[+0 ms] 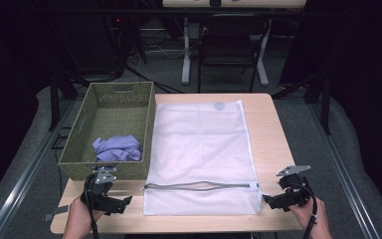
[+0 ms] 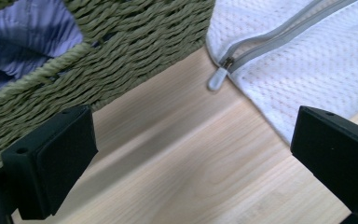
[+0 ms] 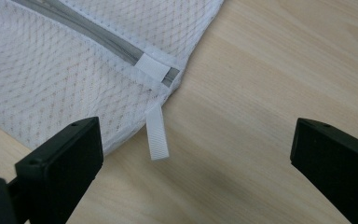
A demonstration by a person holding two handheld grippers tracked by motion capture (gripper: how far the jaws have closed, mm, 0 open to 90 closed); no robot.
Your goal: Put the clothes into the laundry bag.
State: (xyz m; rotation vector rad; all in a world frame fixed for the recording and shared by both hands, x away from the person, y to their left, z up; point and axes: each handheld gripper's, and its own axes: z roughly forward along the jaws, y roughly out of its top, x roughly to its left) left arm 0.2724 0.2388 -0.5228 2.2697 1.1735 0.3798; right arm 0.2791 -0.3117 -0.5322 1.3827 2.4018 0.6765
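Your white mesh laundry bag (image 1: pixel 201 154) lies flat down the middle of the light wooden tabletop (image 1: pixel 268 129), its grey zipper (image 1: pixel 199 186) running along the near end. Your left gripper (image 1: pixel 110 201) rests at the near left corner, fingers (image 2: pixel 51 163) spread wide and empty, with the zipper pull (image 2: pixel 216 79) just ahead. The green woven basket (image 1: pixel 79 134) holding crumpled lilac cloth (image 1: pixel 117 148) sits tight against the bag's left edge. Your right gripper (image 1: pixel 273 201) waits at the bag's near right corner, fingers wide, gripping nothing, the white fabric tab (image 3: pixel 157 133) between them.
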